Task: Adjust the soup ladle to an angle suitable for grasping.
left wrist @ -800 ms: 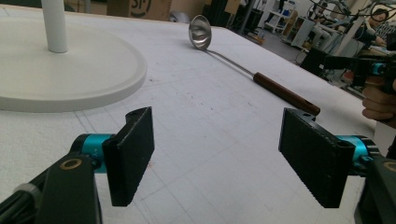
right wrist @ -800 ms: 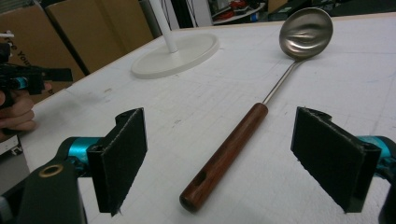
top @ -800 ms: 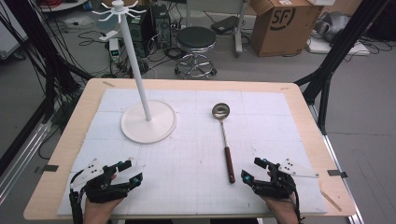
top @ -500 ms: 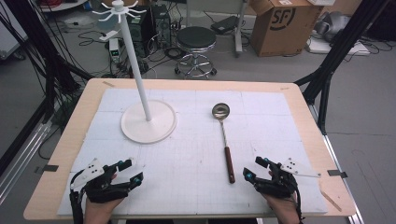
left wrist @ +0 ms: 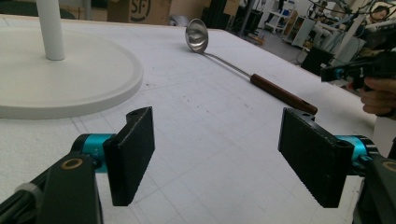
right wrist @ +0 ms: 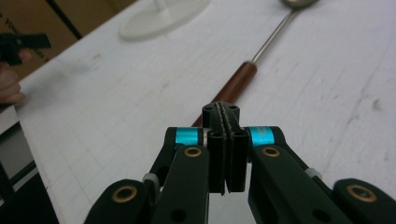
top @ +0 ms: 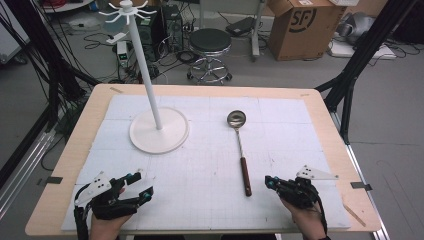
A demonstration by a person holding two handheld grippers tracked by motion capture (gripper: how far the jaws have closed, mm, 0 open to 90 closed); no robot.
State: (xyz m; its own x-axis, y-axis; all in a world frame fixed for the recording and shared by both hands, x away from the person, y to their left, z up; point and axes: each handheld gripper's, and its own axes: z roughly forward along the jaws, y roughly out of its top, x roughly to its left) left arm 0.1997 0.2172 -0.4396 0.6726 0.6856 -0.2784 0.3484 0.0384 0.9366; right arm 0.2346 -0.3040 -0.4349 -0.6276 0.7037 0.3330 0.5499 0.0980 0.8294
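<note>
A steel ladle (top: 240, 150) with a brown wooden handle lies on the white mat, bowl toward the far side. A white mug-tree stand (top: 159, 132) rises left of it on a round base. Near the front left edge my left gripper (top: 144, 186) rests with its jaws open and nothing between them; past them I see the stand's base (left wrist: 70, 79) and the ladle (left wrist: 233, 70). At the front right my right gripper (top: 268, 181) is shut on nothing, its tip (right wrist: 226, 112) just short of the ladle's handle end (right wrist: 238, 81).
The wooden table (top: 330, 130) carries a white gridded mat (top: 200, 165). Beyond the far edge stand a black stool (top: 210, 50) and a cardboard box (top: 305, 25), with cables on the floor. Black frame legs flank both table sides.
</note>
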